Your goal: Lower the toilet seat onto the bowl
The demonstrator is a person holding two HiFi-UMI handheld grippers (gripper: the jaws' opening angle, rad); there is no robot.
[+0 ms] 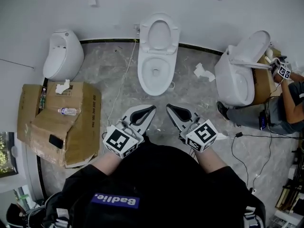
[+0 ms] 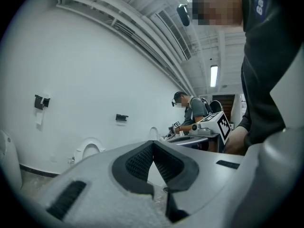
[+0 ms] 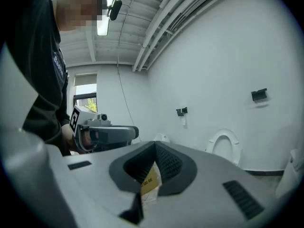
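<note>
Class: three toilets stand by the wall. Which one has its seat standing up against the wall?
The middle toilet: its seat leans against the wall above the open bowl. The left toilet looks closed; another person handles the right toilet.

Left gripper (image 1: 152, 109) and right gripper (image 1: 169, 108) point forward side by side, fingers closed together.

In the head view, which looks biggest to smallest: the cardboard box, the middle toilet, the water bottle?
1. cardboard box
2. middle toilet
3. water bottle
The box is nearer the camera, so box versus toilet is unsure.
</note>
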